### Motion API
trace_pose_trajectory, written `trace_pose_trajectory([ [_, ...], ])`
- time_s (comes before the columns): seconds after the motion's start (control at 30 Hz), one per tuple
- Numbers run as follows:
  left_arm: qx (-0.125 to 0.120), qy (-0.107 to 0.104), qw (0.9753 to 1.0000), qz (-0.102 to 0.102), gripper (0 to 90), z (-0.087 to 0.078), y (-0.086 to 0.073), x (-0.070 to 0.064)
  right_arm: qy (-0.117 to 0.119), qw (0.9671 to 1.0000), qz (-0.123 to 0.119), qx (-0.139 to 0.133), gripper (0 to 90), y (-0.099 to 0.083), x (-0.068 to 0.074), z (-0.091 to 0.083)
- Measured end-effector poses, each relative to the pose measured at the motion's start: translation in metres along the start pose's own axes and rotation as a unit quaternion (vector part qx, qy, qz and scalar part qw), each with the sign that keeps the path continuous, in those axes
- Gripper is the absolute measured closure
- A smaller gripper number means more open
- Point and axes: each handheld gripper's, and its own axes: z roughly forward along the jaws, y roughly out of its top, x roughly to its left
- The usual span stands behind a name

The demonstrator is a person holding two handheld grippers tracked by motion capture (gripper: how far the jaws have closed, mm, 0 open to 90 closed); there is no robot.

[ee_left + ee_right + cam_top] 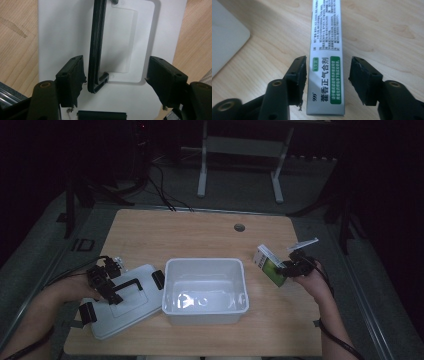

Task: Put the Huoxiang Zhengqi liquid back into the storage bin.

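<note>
Your work surface is a light wooden rectangular table with rounded corners [200,232]. A small round grey grommet hole [239,227] sits near its far edge, right of centre. In the left gripper view you can see a pale diagonal scuff [12,26] on the wood grain.

You have grey carpeted floor [240,195] around the table. Beyond the far edge stands a white metal frame on two upright legs [202,175]. Thin black cables [162,192] run across the floor from the frame's left toward the table. Dark stand legs [75,202] are at far left, more [345,217] at far right. The background is too dark to read.
</note>
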Motion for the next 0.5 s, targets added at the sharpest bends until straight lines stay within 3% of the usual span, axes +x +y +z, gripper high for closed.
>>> trace_pose_trajectory([
  [0.3,0.003,0.001,1.0000,0.004,30.8,0.001,0.003,-0.002,0.001,0.9979,-0.012,0.063,50.2,0.015,0.005,0.010],
  [0.5,0.004,-0.001,1.0000,0.007,30.8,0.001,0.006,-0.003,-0.006,0.9960,-0.013,0.088,50.5,0.022,0.008,0.017],
])
